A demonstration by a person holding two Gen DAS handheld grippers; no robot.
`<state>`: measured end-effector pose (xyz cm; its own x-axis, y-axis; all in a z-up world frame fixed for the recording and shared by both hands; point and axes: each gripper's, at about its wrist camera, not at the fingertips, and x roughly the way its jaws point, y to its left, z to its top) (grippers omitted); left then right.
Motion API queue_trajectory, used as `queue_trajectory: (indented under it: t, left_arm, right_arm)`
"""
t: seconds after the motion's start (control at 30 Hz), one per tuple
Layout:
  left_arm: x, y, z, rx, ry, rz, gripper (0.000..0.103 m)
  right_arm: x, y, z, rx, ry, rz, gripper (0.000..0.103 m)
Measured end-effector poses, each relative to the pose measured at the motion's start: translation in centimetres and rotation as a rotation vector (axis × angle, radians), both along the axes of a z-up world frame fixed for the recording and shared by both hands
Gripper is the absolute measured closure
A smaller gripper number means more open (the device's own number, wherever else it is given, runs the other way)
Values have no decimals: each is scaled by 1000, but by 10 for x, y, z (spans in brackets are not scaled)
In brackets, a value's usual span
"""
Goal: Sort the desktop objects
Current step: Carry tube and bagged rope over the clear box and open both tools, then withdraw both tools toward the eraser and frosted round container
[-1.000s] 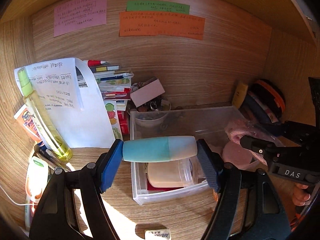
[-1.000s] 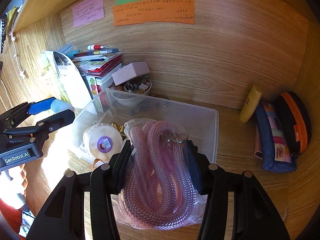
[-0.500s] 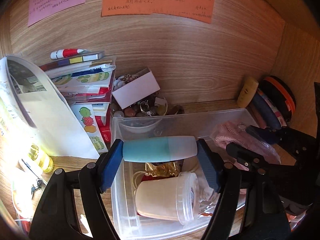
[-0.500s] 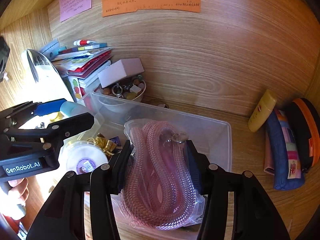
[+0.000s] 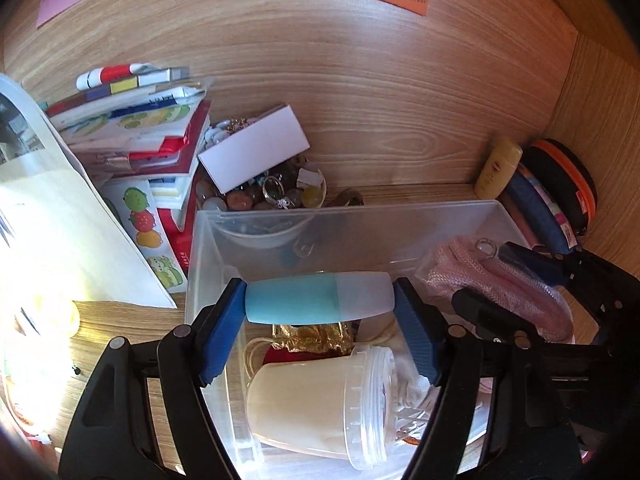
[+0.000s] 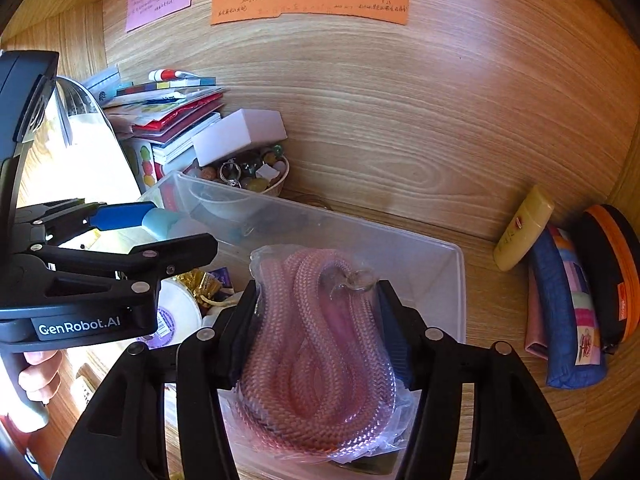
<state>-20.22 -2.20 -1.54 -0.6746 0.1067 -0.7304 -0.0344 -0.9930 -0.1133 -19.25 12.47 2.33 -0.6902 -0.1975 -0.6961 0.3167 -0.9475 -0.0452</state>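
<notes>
A clear plastic bin (image 5: 340,210) (image 6: 360,228) stands on the wooden desk against the back wall. My left gripper (image 5: 320,300) (image 6: 168,228) hovers over its left half, shut endwise on a blue-and-white tube (image 5: 316,298). Below the tube lie a cream jar with a clear lid (image 5: 320,404) and a gold pouch (image 5: 312,336). Over the bin's right half, my right gripper (image 6: 316,300) has a clear bag of pink braided rope (image 6: 320,344) between its pads. Its jaws are opening, and the pads still touch the bag's sides.
Behind the bin stand a bowl of beads (image 5: 272,196), a white box (image 5: 254,148) and a stack of books (image 5: 132,128). A large paper sheet (image 5: 60,220) leans at left. At right lie a yellow tube (image 6: 520,232), a blue pouch (image 6: 568,300) and a black-and-orange case (image 6: 612,272).
Both grippers have come forward and down over the bin. The left one went from the bin's front edge to above the jar. The right jaws have widened slightly around the bag.
</notes>
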Motion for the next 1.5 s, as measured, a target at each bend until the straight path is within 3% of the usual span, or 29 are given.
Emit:
queue_trajectory:
  t: [0.27,0.4,0.6,0.73,1.07,1.5]
  left_arm:
    - [4,0,-1,-8,-3,-15,30]
    - [6,0,1,-18,-4,-15,30]
    - [11,2,6,-45,18,-15,30]
    - [15,1,10,-41,35,-29,24]
    - [27,0,23,-41,47,-23,24]
    - [81,-7,56,-73,132,1,19]
  right_arm:
    - [-6,-1,-10,-16,-49,5,43]
    - [-7,-1,-14,-28,-67,7,31]
    - [-7,-1,-16,-33,-75,11,30]
    - [-6,-2,-13,-39,-76,12,26]
    - [14,2,8,-23,-40,10,23]
    - [71,12,36,2,46,-5,22]
